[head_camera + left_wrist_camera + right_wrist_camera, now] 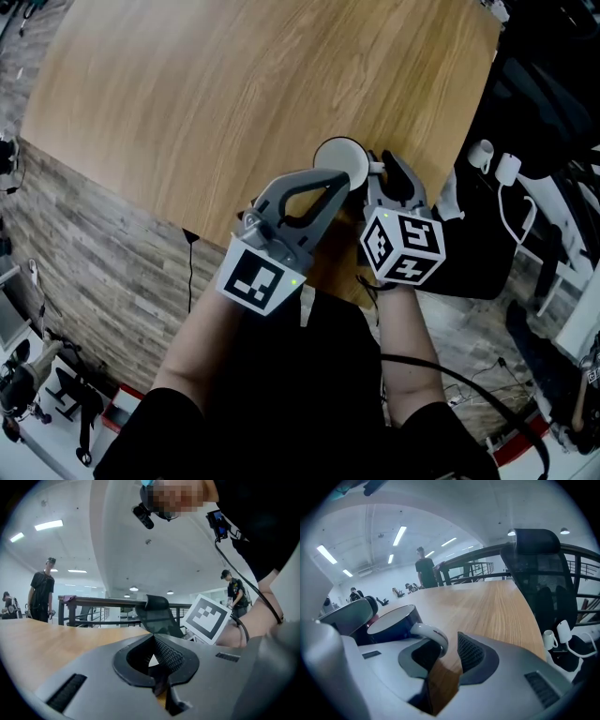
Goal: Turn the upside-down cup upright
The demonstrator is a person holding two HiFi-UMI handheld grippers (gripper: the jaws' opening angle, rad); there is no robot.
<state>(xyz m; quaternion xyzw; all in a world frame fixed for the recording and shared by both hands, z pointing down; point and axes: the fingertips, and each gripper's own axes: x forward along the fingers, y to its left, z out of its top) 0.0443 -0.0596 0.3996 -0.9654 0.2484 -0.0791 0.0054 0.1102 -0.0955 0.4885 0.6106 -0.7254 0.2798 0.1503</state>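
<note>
Down by the near right corner of the tabletop [187,94] stands the dark blue cup [389,629]. Its top shows a white disc, base or inside I cannot tell. The white handle [429,631] sits between the partly spread right tongs [450,642], against the jaw nearer the cup, with a sliver of wood showing at the other. The left tongs [153,644] are pressed together on nothing, their tips just beside the cup. Wood stretches far and left. A black chair [534,573] stands past the right edge.
</note>
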